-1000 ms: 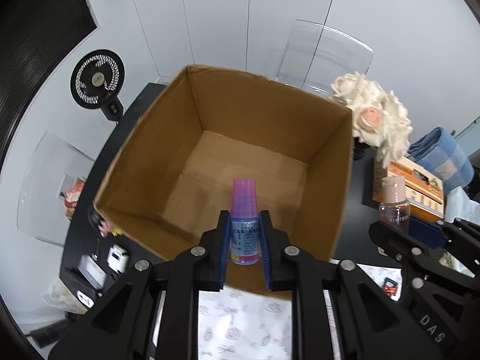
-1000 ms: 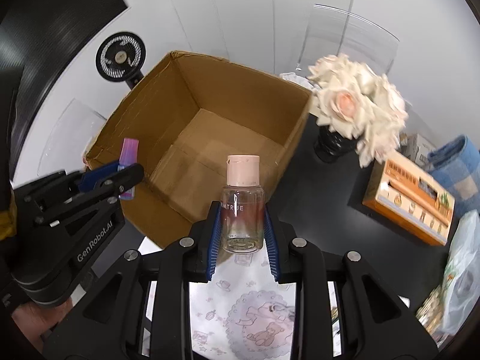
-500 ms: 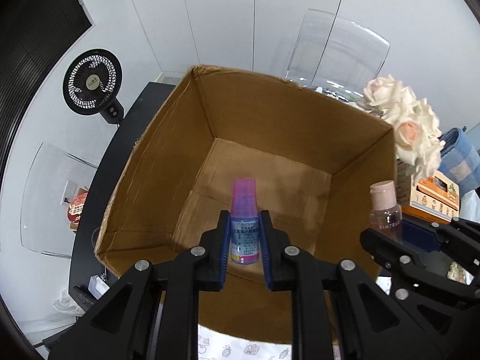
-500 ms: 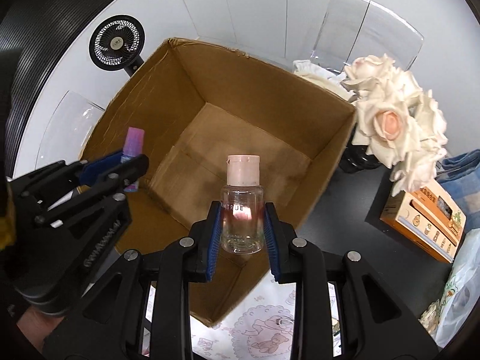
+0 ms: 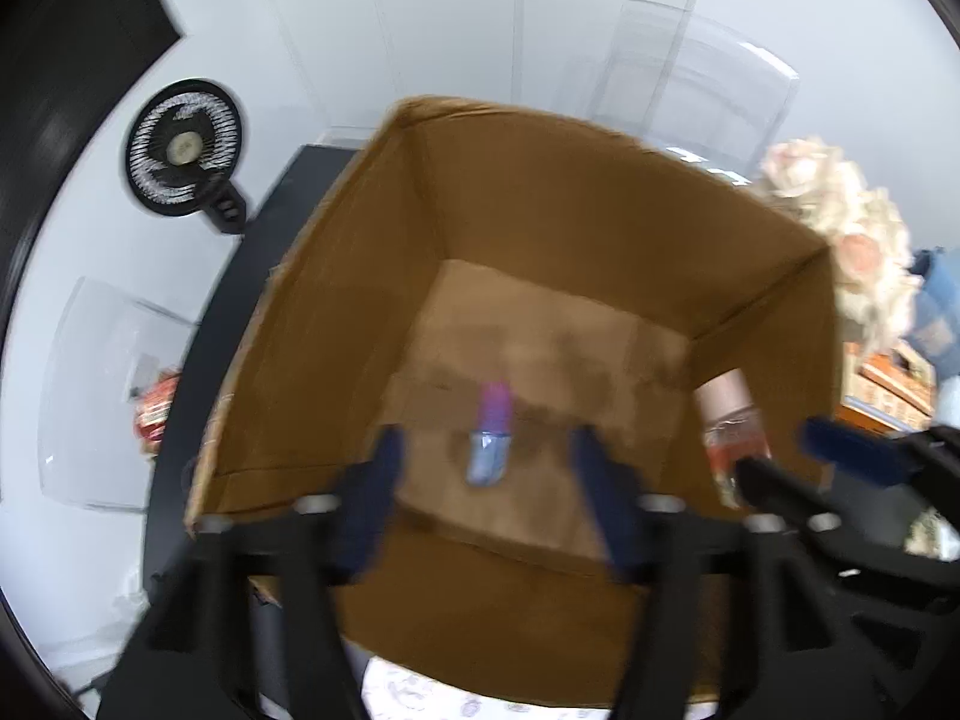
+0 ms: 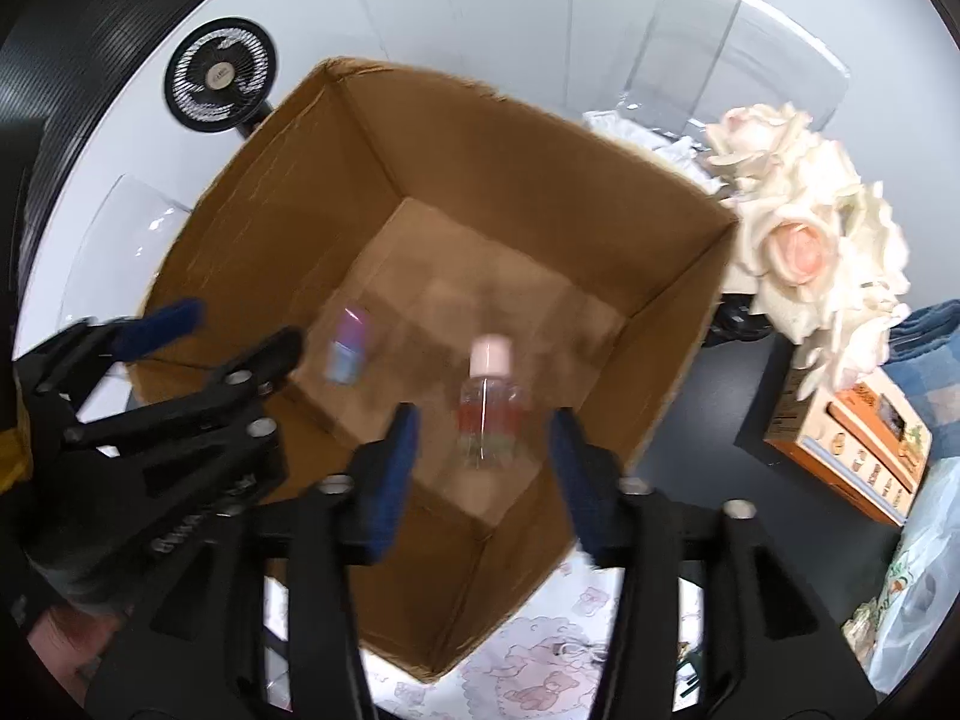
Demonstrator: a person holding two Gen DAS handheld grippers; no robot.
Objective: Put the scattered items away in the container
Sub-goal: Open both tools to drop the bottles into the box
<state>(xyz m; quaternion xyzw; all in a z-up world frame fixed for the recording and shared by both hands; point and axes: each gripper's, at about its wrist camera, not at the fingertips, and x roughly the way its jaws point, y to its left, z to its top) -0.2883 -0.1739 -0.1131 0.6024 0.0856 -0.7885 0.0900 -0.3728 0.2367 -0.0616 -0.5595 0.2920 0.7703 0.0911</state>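
While both jaws gape wide, cardboard box on black table beside white wall.

White cabinet doors run along the back wall, all flat panels and pretty bright, even light. A black fan sits at the far left corner of the black tabletop. Clear acrylic chairs stand behind it and off to the left. On the right there's a bunch of cream roses, an orange carton and something blue and folded. Dark slatted panel covers the upper left corner.
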